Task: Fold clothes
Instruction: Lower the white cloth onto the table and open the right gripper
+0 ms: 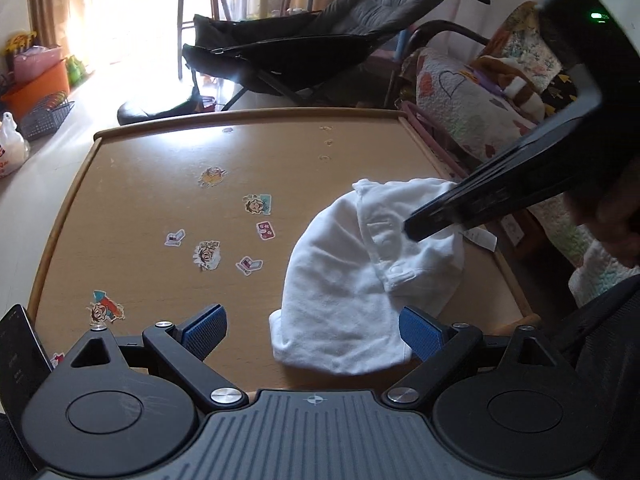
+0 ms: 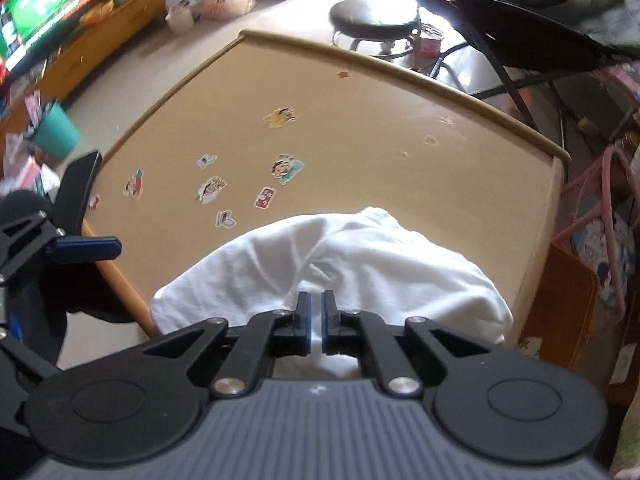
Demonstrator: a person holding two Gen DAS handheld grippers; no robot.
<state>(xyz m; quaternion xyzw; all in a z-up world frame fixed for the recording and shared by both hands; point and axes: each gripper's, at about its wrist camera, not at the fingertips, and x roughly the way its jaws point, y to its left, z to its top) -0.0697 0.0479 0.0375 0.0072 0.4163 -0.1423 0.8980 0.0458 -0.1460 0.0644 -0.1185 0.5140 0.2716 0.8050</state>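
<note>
A white garment [image 1: 352, 280] lies bunched on the right side of the wooden table [image 1: 180, 160]; it also shows in the right wrist view [image 2: 360, 256]. My left gripper [image 1: 312, 330] is open, its blue pads either side of the garment's near edge, holding nothing. My right gripper [image 2: 316, 304] is shut on a fold of the white garment, with cloth between the pads. From the left wrist view the right gripper [image 1: 412, 232] reaches in from the right onto the cloth. The left gripper [image 2: 116, 248] shows at the left edge of the right wrist view.
Several cartoon stickers [image 1: 208, 254] dot the table top. A black recliner [image 1: 304, 44] stands behind the table, a quilted sofa [image 1: 472, 108] to its right. A round stool [image 2: 372, 20] and a TV [image 2: 36, 12] lie beyond. A phone [image 1: 18, 356] sits at the table's near left corner.
</note>
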